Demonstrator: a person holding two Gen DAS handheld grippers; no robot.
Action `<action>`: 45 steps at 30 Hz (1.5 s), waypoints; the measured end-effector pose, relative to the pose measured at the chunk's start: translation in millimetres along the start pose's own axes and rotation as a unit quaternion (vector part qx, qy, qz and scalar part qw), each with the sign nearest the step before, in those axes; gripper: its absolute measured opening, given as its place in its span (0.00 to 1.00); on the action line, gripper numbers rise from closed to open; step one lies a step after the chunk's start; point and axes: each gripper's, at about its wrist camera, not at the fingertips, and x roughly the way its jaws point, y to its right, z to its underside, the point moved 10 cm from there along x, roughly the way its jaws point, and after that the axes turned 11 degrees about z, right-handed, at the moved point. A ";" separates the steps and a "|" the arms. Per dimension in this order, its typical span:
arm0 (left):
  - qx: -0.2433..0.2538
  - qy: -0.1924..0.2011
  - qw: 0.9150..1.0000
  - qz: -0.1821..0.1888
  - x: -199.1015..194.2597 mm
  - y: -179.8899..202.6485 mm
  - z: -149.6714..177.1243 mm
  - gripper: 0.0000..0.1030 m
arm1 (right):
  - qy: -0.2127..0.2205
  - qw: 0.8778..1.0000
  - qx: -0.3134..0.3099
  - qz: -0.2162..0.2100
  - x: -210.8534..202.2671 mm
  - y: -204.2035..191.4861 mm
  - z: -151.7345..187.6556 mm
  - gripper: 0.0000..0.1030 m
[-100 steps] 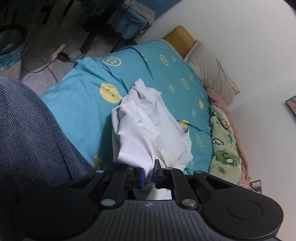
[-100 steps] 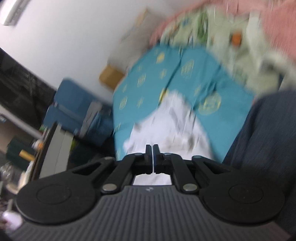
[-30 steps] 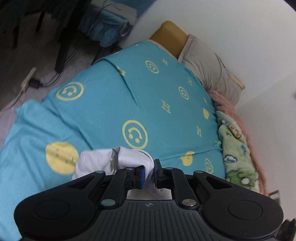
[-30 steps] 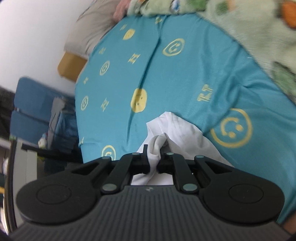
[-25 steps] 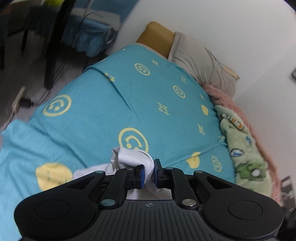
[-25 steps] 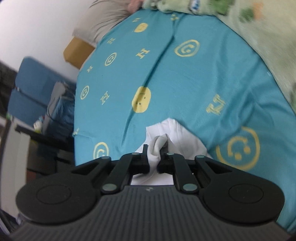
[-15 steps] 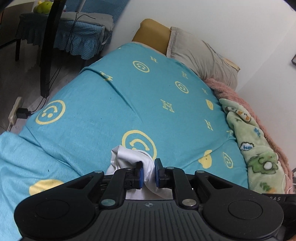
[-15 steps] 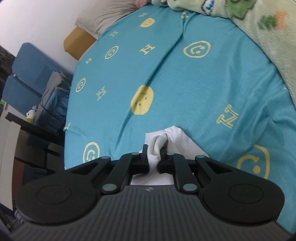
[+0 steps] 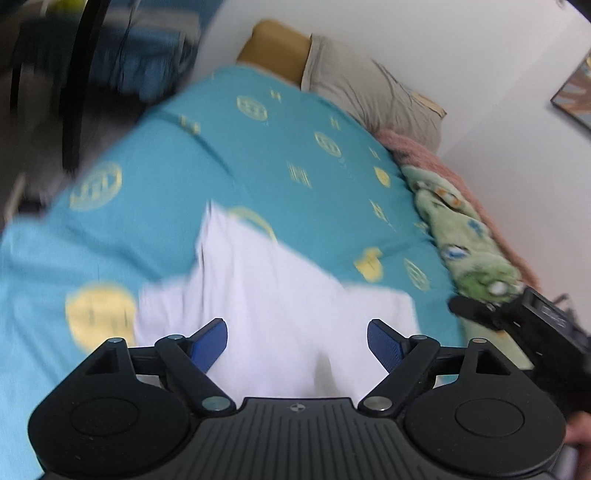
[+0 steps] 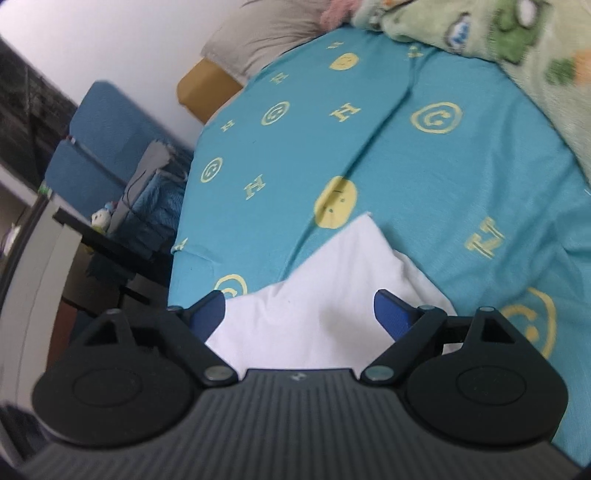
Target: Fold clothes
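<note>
White shirt [image 10: 325,295] lies on the teal sheet [image 10: 424,192] of the bed. Left tongs [image 9: 297,339] opening, blue pads wide apart, gripping nothing; shirt beneath. Right tongs [image 10: 299,314] likewise opening, over shirt's corner, empty.

White garment [image 10: 325,295] smooth matt cloth; bedsheet [image 10: 424,177] matt woven; blanket [image 10: 517,33] fleecy.

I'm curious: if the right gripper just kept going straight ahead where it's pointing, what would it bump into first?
Most likely the white garment, lying on the blue bedsheet right ahead of the right gripper, whose jaws are opening with nothing pinched.
</note>
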 end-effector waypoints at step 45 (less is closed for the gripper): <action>-0.271 0.091 0.947 0.149 -25.7 -46.3 42.6 0.17 | -0.081 0.944 0.314 -0.068 -7.5 52.4 105.7 0.32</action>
